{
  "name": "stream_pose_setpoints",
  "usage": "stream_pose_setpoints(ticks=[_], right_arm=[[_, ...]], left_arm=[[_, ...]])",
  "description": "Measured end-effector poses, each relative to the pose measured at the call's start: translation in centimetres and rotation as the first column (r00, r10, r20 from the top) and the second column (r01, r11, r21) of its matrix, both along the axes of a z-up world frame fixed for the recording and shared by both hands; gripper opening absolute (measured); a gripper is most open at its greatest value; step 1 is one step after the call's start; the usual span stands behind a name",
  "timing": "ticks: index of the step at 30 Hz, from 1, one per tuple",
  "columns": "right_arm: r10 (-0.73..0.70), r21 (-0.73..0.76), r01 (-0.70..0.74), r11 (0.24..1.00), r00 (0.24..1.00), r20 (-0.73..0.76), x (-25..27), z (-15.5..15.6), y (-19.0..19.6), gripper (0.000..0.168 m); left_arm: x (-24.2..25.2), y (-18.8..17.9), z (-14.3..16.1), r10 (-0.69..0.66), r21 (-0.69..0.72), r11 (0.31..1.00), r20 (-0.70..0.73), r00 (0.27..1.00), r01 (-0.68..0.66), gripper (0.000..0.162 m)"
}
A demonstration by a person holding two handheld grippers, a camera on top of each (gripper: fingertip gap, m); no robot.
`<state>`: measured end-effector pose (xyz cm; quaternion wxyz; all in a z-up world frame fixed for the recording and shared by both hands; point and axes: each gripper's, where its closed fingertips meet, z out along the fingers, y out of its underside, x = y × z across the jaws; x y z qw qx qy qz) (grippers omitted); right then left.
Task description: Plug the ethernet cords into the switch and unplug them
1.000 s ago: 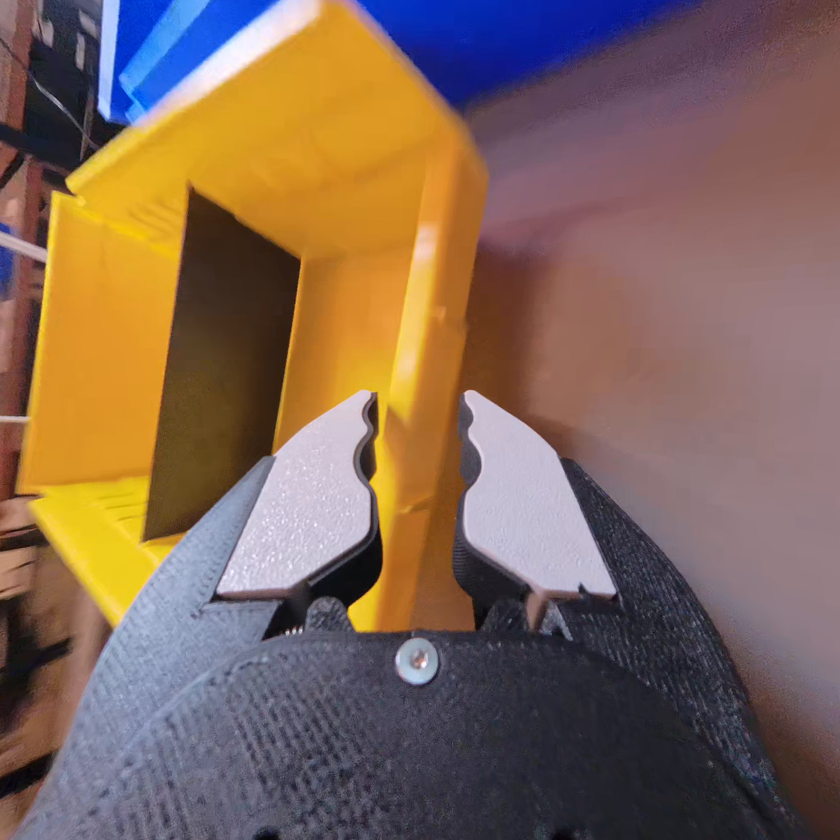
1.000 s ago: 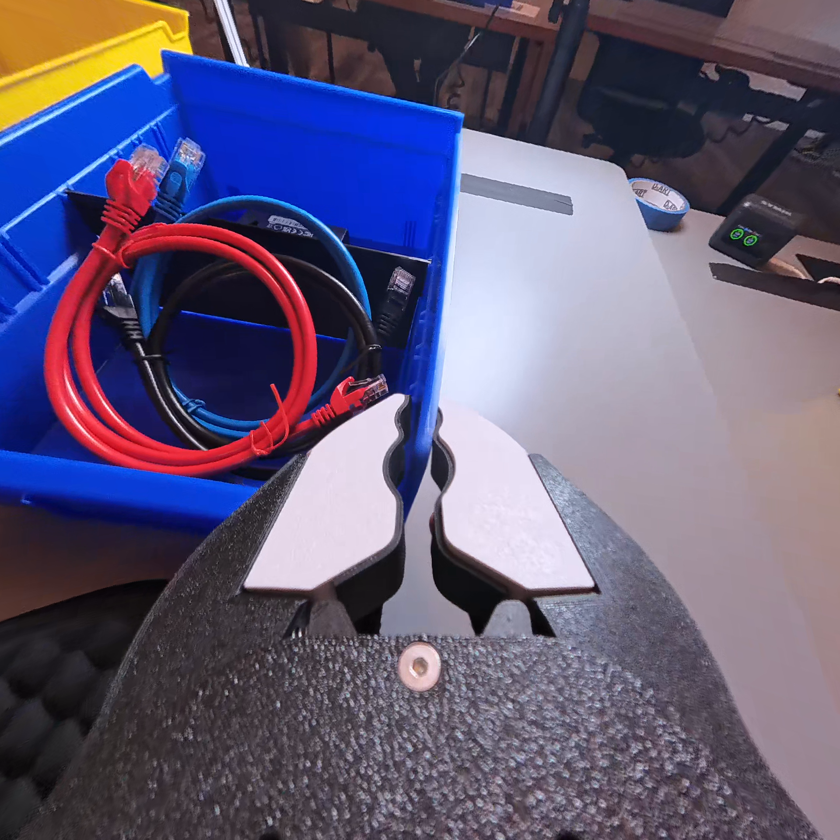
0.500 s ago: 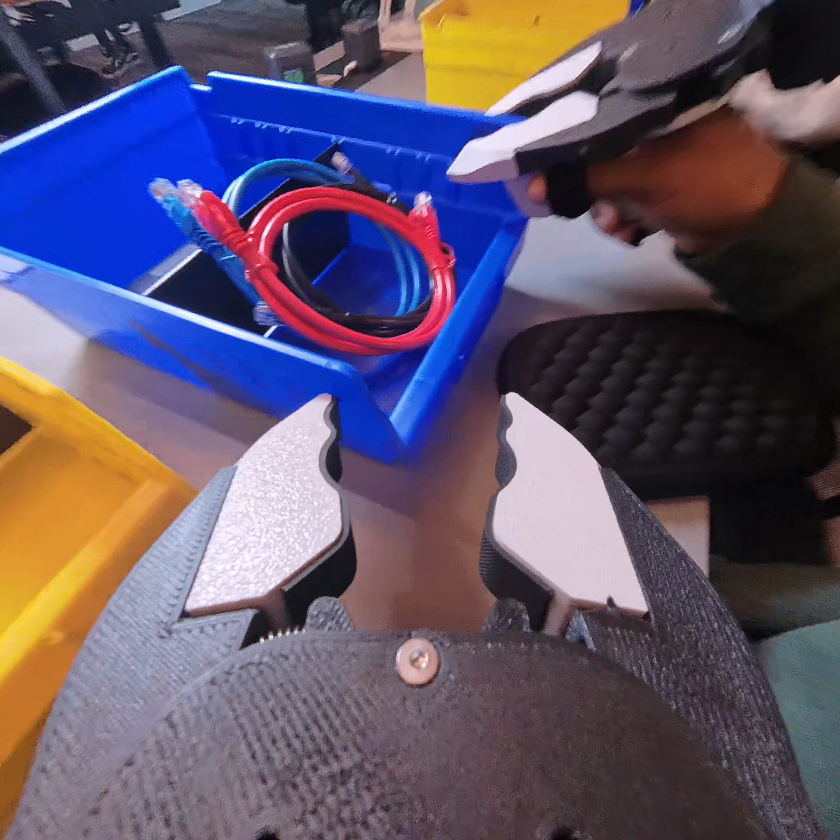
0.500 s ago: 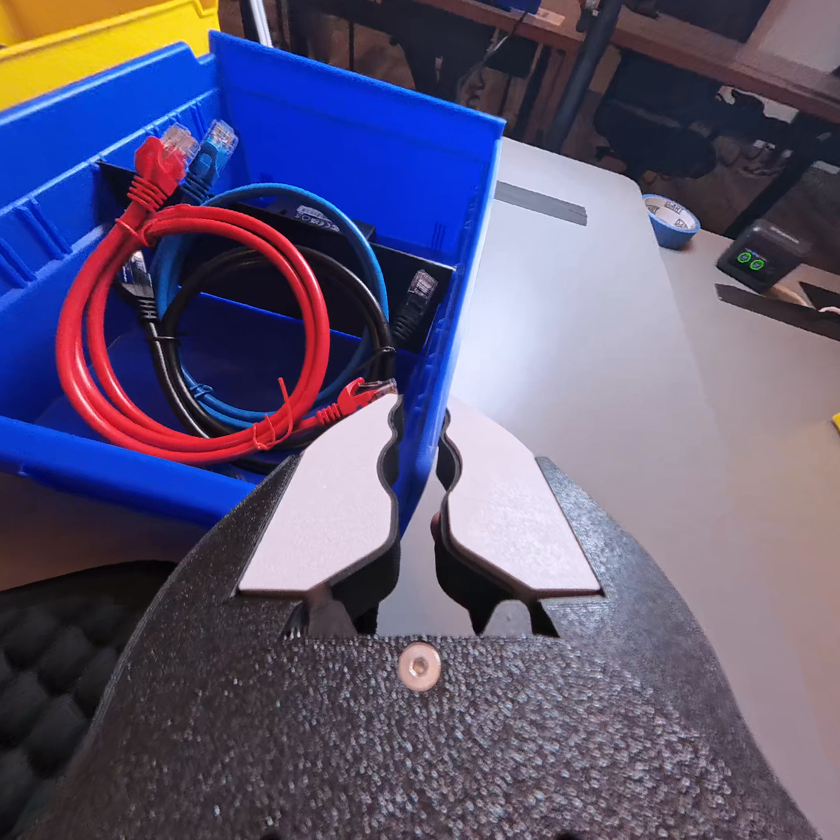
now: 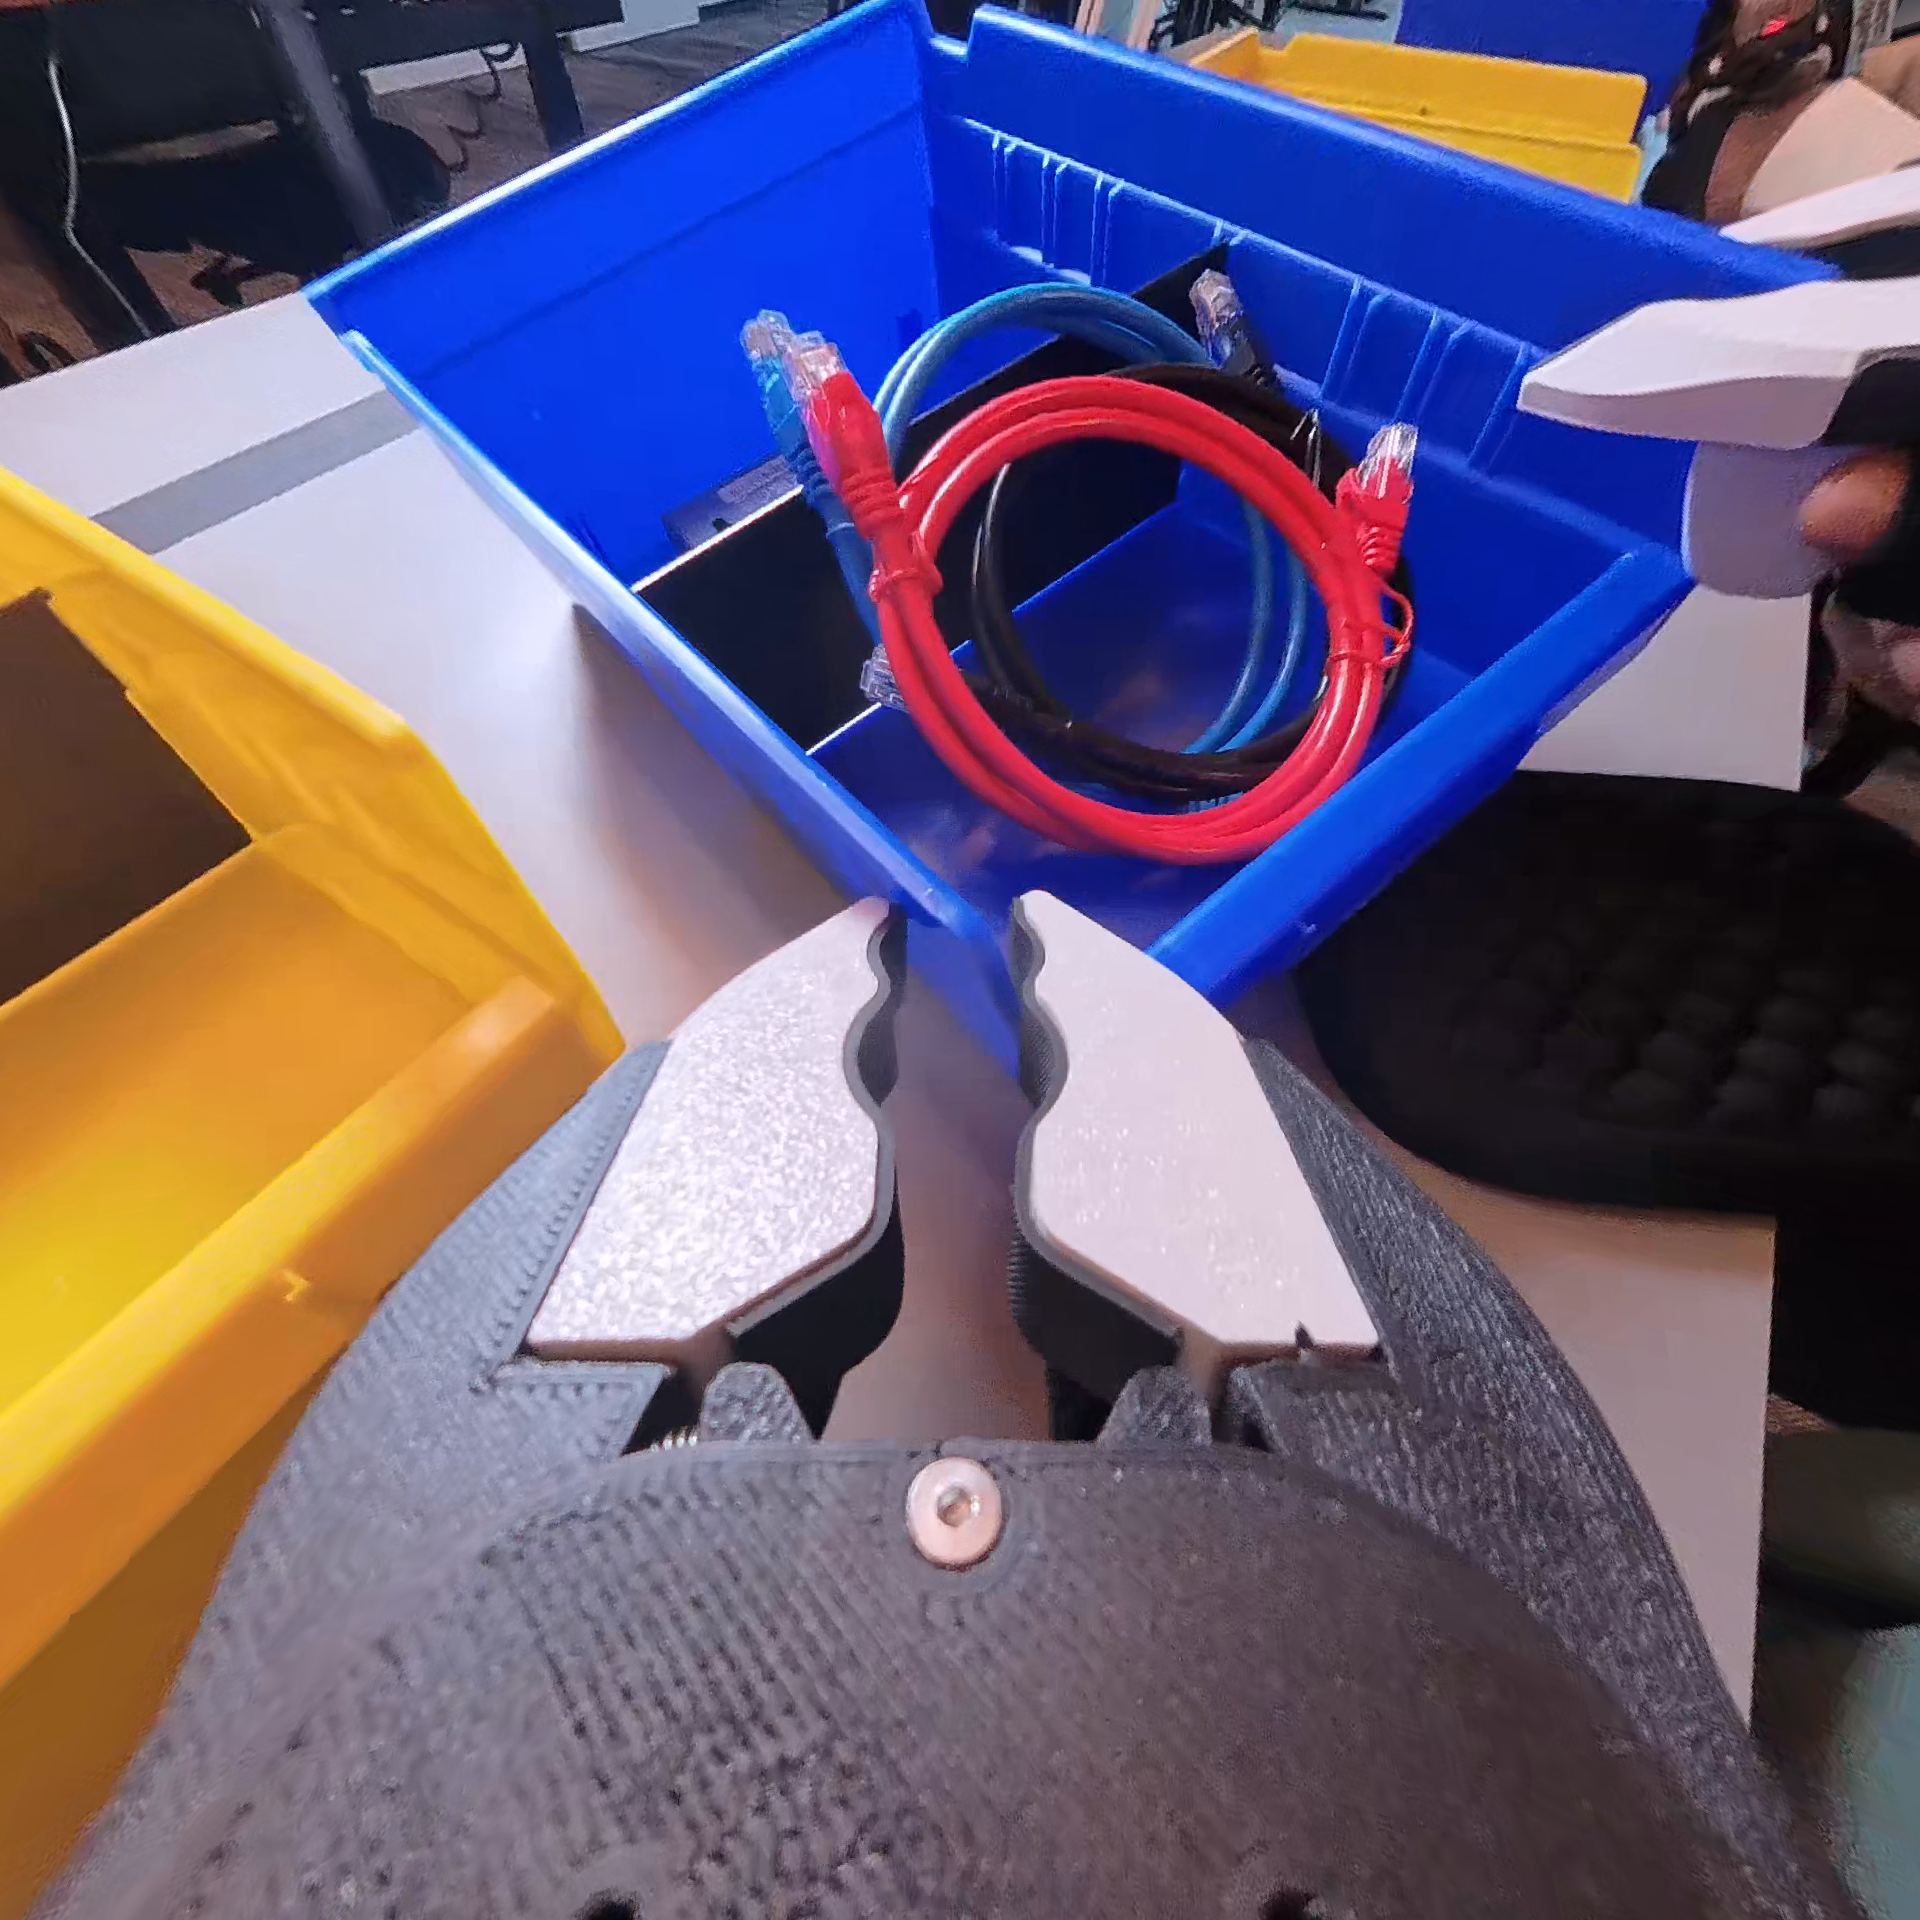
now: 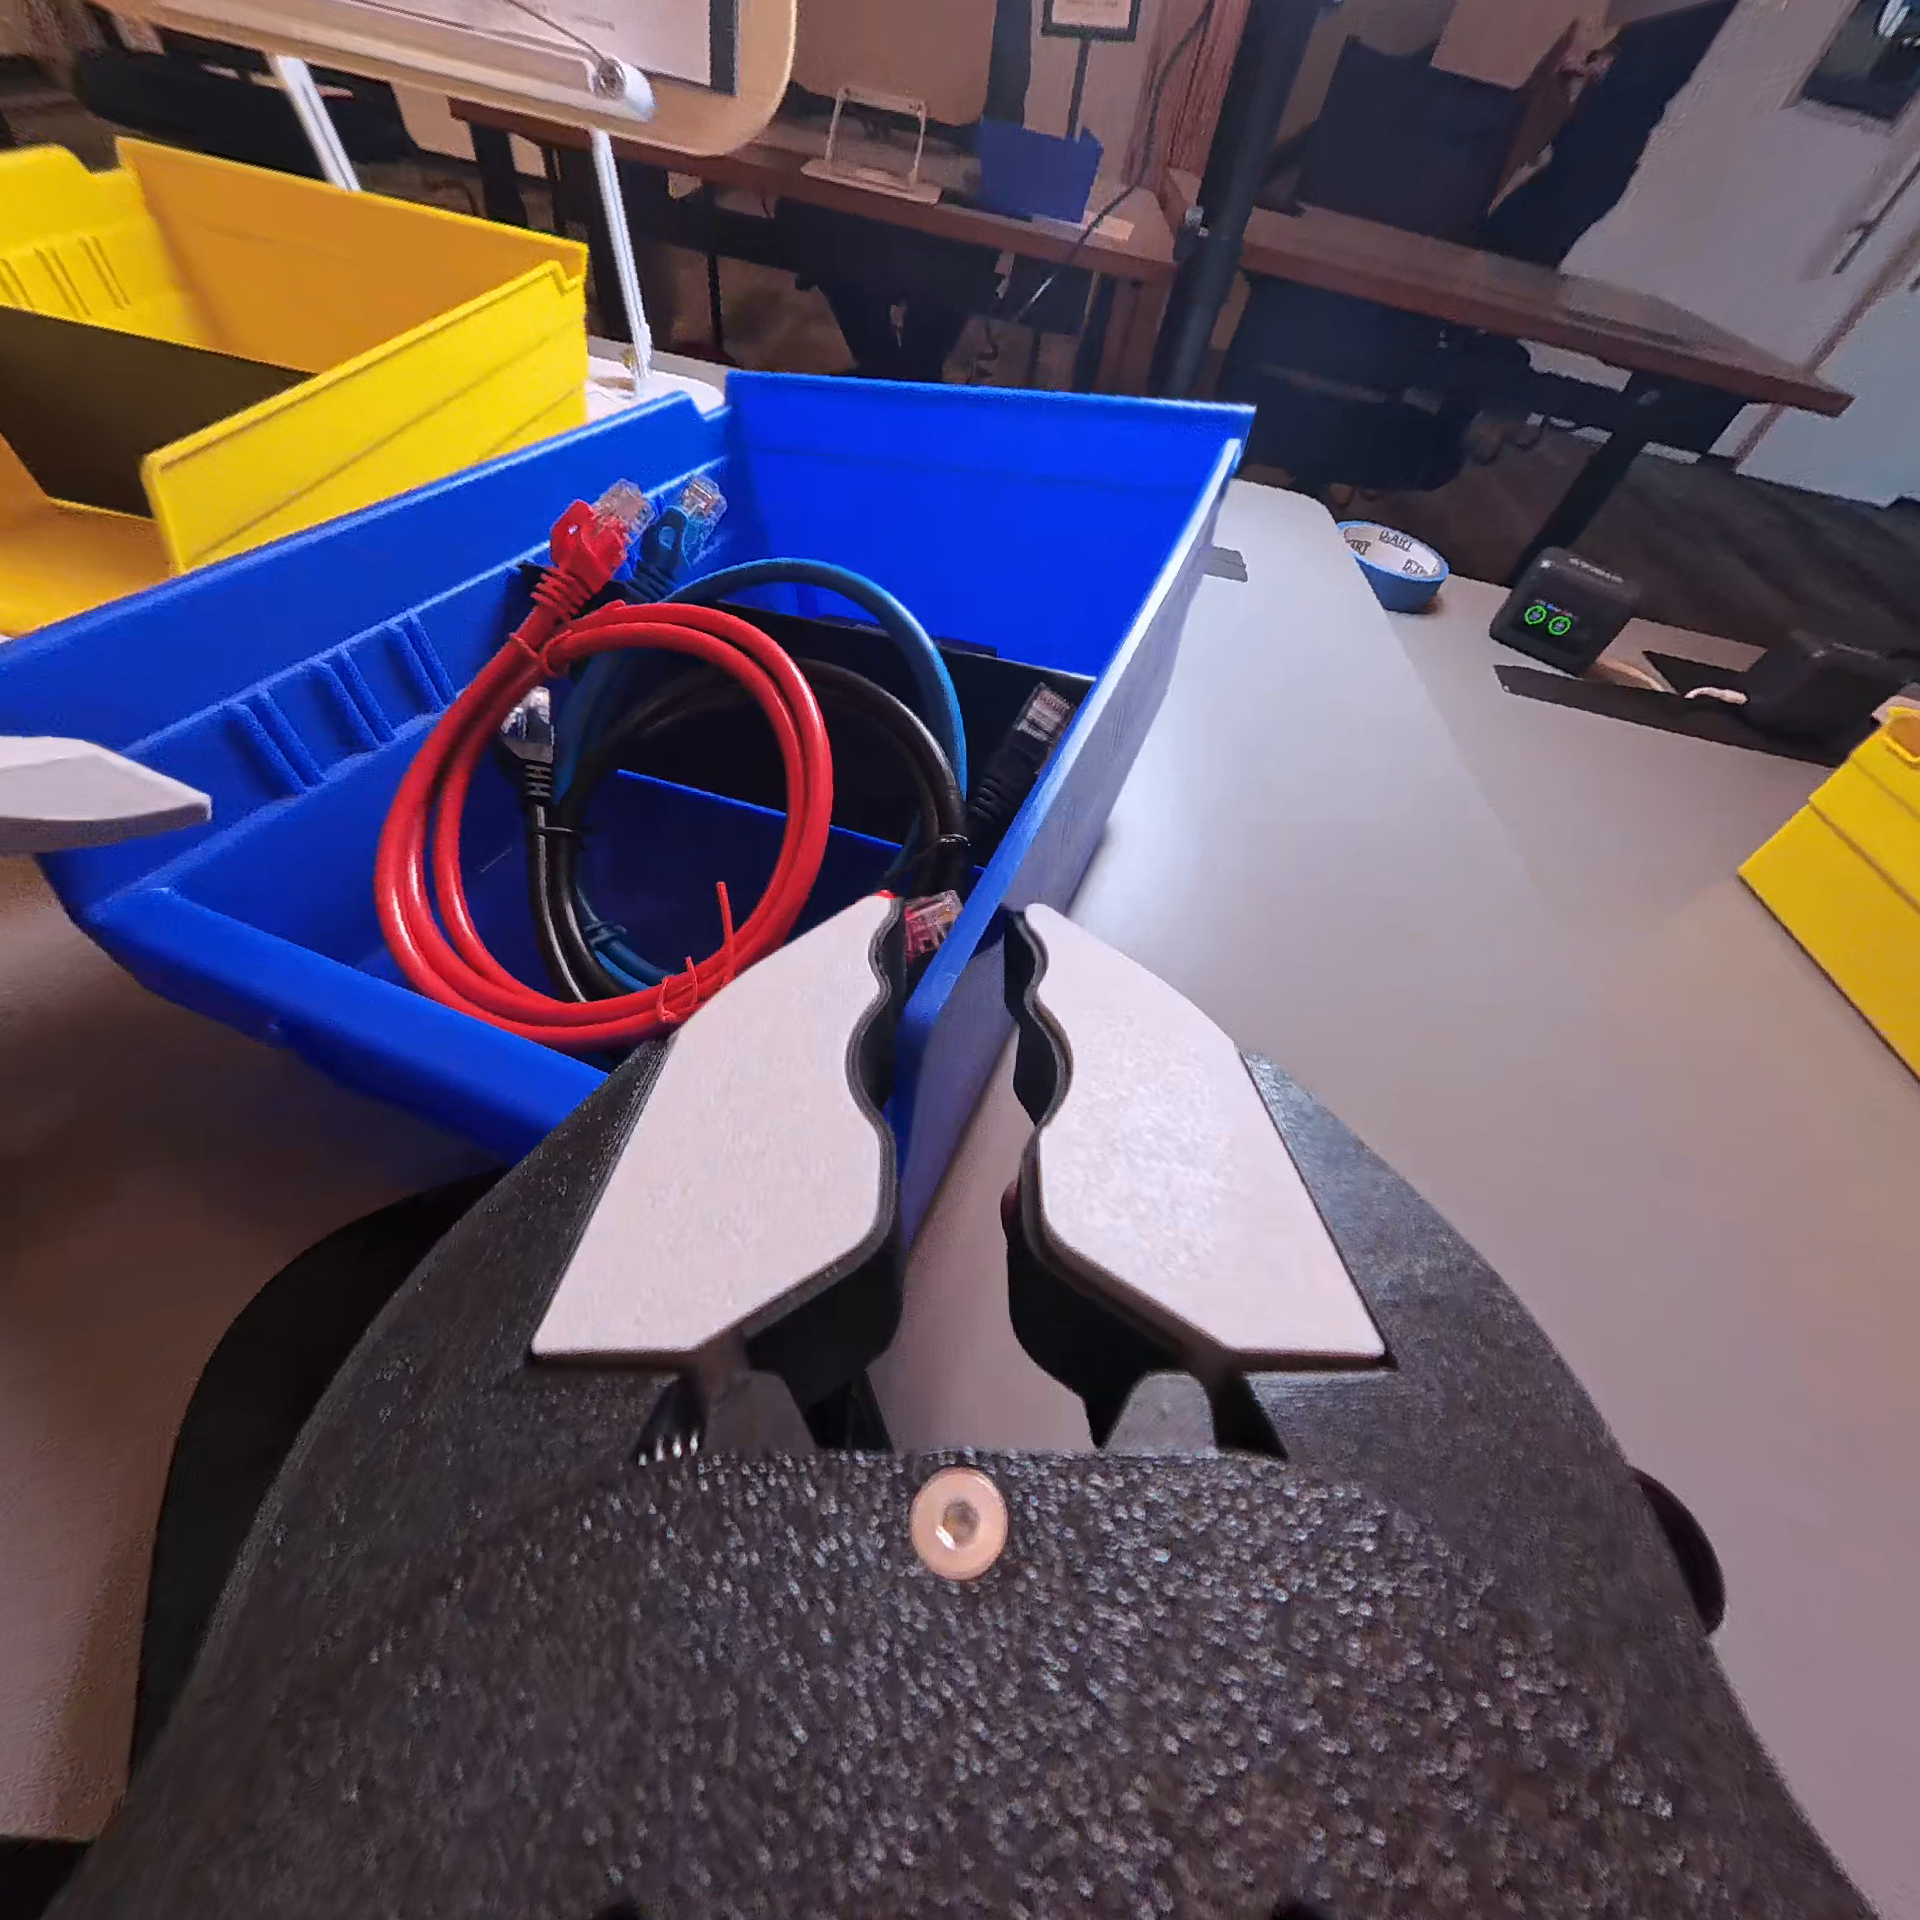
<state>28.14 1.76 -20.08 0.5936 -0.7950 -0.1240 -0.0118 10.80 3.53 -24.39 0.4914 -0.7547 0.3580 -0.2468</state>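
A blue bin on the grey table holds coiled red, blue and black ethernet cords lying over a black flat box. My left gripper is shut on the bin's near corner wall. My right gripper is shut on the bin's right side wall, beside the red cord, the blue cord and the black cord. The right gripper also shows at the bin's far side in the left wrist view. The left fingertip shows at the bin's left wall.
Yellow bins stand to the left, behind, and to the right. A black foam pad lies at the table's near edge. A blue tape roll and a small black device with green lights sit further back. The tips of one gripper are about 20 cm away from the tips of the other.
My left gripper swung from the yellow bin to the blue bin, opened on the way, then closed on its corner wall. My right gripper stayed on the bin's side wall.
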Motion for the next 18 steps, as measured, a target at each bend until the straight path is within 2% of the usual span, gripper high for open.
stream_pose_setpoints(ticks=[2, 5, 11, 15, 18], right_arm=[[-0.022, 0.070, 0.021, 0.997, 1.000, 0.015, -0.1, 0.8, -0.9, 0.016], [-0.038, 0.195, 0.038, 0.980, 0.999, -0.002, -0.4, 3.1, -2.8, 0.014], [0.076, 0.369, -0.053, 0.928, 0.996, -0.047, -4.6, 9.2, -5.0, 0.014], [0.277, 0.507, -0.204, 0.838, 0.958, -0.073, -11.5, 14.6, -5.7, 0.013], [0.490, 0.544, -0.349, 0.763, 0.861, -0.136, -19.5, 16.8, -4.9, 0.015]], left_arm=[[0.0, -0.4, 0.4, -0.012, 0.067, 0.998, -0.034, 0.999, 0.014, 0.017], [-0.2, -1.4, 2.7, -0.021, 0.172, 0.985, -0.043, 0.999, 0.028, 0.015], [-4.8, -4.4, 10.6, 0.059, 0.414, 0.910, -0.064, 0.996, -0.027, 0.014], [-12.1, -6.7, 15.5, 0.205, 0.531, 0.835, -0.057, 0.977, -0.145, 0.014], [-20.1, -8.7, 18.3, 0.361, 0.583, 0.765, -0.039, 0.932, -0.272, 0.014]])
